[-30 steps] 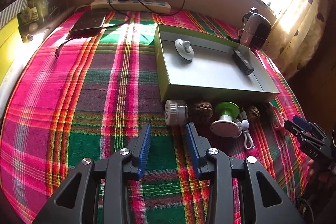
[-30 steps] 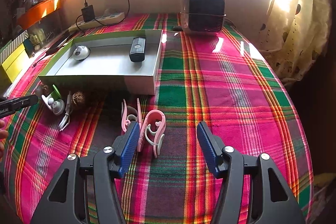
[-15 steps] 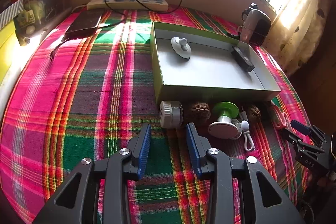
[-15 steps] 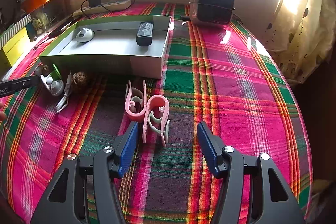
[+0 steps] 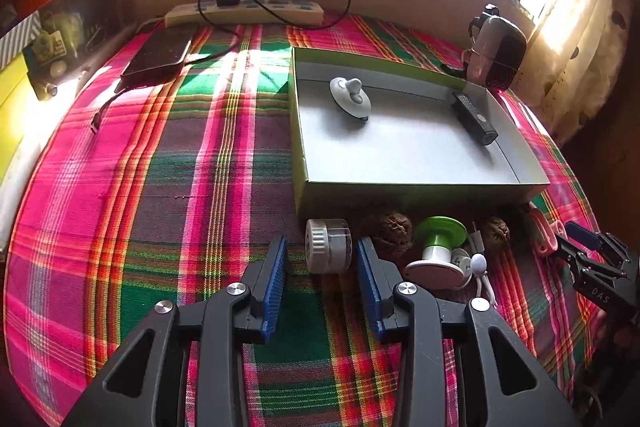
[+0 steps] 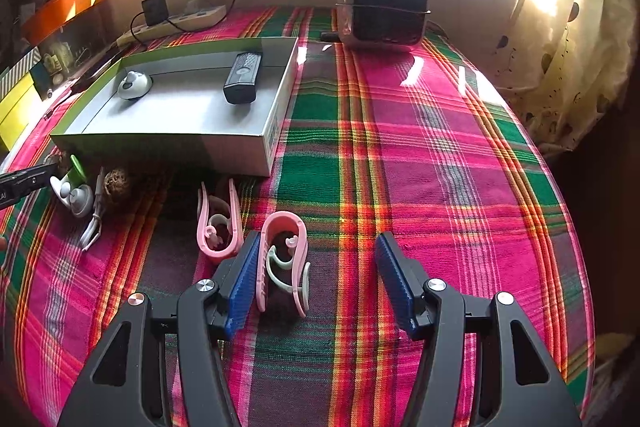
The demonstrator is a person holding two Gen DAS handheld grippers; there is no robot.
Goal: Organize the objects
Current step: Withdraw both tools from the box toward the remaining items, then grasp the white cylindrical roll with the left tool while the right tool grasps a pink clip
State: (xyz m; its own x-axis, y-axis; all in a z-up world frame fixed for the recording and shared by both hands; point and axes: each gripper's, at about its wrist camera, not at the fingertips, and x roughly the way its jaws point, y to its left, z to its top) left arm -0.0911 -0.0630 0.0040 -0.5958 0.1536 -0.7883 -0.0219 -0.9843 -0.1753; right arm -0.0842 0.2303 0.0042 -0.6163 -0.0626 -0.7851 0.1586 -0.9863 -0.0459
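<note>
Plaid cloth [image 5: 168, 187] covers the whole table, with a shallow open box [image 5: 416, 183] as the obvious place to sort into; it already holds a suction knob [image 5: 351, 97] and a remote [image 5: 474, 117], with plenty of bare floor between them. Loose items lie in a row just before the box's near wall. Largest there is the green-topped suction cup [image 5: 438, 247], then the clear jar [image 5: 328, 245] lying on its side, two walnuts [image 5: 390, 231], and pink clips [image 6: 220, 223].

Both tools are empty. The left gripper [image 5: 322, 277] has its fingers apart, straddling the jar without touching it. That jar looks light, stiff and smooth, so it may roll; squeezing across its round body seems safest. The right gripper [image 6: 316, 275] stands wide apart beside a clip [image 6: 282, 259], which looks thin, springy and easily tipped. Open cloth lies to the right.
</note>
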